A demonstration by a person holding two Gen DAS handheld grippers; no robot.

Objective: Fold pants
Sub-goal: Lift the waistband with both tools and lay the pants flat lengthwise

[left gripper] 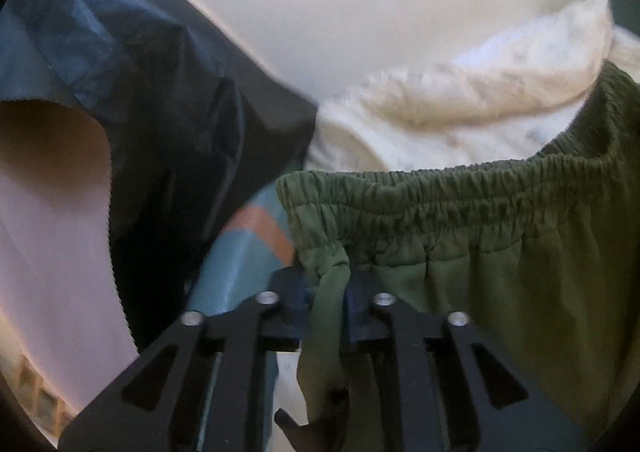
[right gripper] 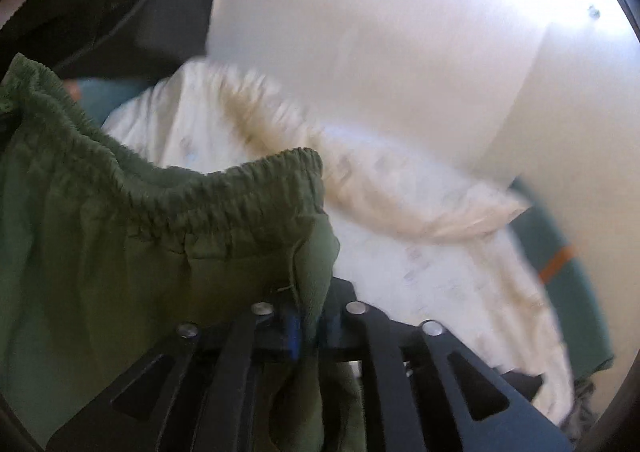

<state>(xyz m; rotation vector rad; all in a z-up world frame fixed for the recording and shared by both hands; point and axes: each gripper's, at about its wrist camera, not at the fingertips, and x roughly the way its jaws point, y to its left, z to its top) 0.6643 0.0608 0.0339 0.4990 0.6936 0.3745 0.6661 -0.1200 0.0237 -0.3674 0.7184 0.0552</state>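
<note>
The olive-green sweatpants (left gripper: 480, 252) hang unfolded in the air above a white pillow (left gripper: 500, 80), the left gripper (left gripper: 329, 292) and right gripper (right gripper: 310, 316) each pinching a corner just below the elastic waistband (right gripper: 224, 188), so I judge no fold made yet.

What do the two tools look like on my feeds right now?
Both match: the left tool and right tool are matte black linkages of flat bars with elongated cut-outs, joined by round silver pins. Dark blue pads line the fingers. No cables, markings or sleeves show.
</note>
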